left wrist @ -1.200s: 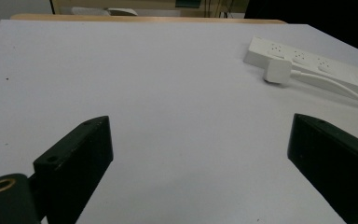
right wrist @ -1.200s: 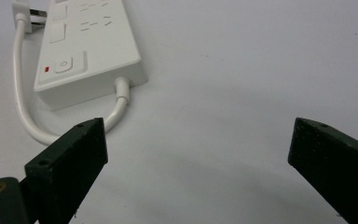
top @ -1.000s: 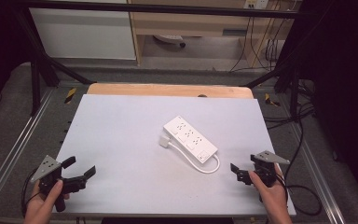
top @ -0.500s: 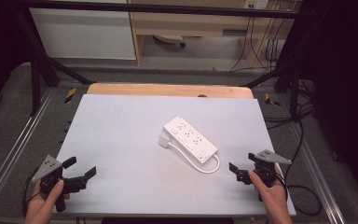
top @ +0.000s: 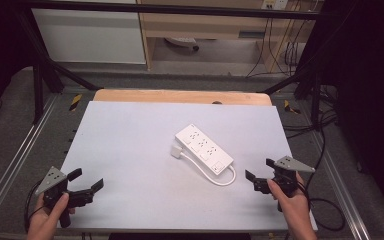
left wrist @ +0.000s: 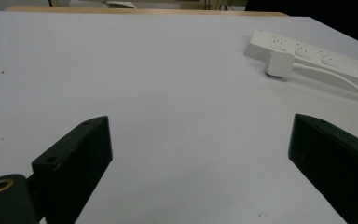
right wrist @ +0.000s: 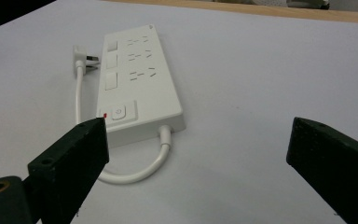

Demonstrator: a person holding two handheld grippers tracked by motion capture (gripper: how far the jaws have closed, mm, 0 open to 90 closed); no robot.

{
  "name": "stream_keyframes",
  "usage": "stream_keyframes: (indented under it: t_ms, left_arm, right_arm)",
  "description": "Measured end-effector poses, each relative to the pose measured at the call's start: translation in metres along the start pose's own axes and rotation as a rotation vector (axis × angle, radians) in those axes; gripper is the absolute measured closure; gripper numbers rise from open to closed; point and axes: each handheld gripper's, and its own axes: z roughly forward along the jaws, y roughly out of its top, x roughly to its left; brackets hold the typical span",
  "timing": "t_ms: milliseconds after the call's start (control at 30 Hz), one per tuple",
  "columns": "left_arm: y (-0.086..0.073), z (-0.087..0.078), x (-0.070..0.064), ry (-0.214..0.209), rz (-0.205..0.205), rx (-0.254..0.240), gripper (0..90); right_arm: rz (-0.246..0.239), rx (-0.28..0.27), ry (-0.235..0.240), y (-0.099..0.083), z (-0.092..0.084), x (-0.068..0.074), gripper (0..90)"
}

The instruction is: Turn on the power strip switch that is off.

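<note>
A white power strip (top: 203, 149) lies flat near the middle of the white table (top: 130, 145), its short cable (top: 225, 177) looping round to a white plug (top: 176, 150) lying beside it. The strip (right wrist: 137, 84) and plug (right wrist: 81, 57) lie ahead of my right gripper (right wrist: 198, 154), whose jaws stand wide apart and hold nothing. That right gripper (top: 259, 174) is held low at the table's front right. My left gripper (top: 86, 180) sits open at the front left, far from the strip (left wrist: 307, 53), with bare table between its jaws (left wrist: 198, 154).
A wooden strip (top: 180, 96) borders the table's far edge. Metal rails (top: 25, 150) run along both sides. Black cables (top: 325, 150) trail on the floor at the right. Shelving (top: 205, 25) stands beyond the table.
</note>
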Motion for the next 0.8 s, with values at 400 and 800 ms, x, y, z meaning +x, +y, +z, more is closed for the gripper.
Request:
stream_keyframes:
  t_ms: [400,800]
  left_arm:
    - [0.000,0.001,0.000,-0.002,0.000,0.003,6.1]
    - [0.000,0.001,0.000,-0.003,-0.001,0.005,6.2]
  right_arm:
    - [0.018,-0.011,0.042,0.028,0.006,0.002,2.9]
    - [0.008,-0.029,0.055,0.061,0.012,0.007,3.7]
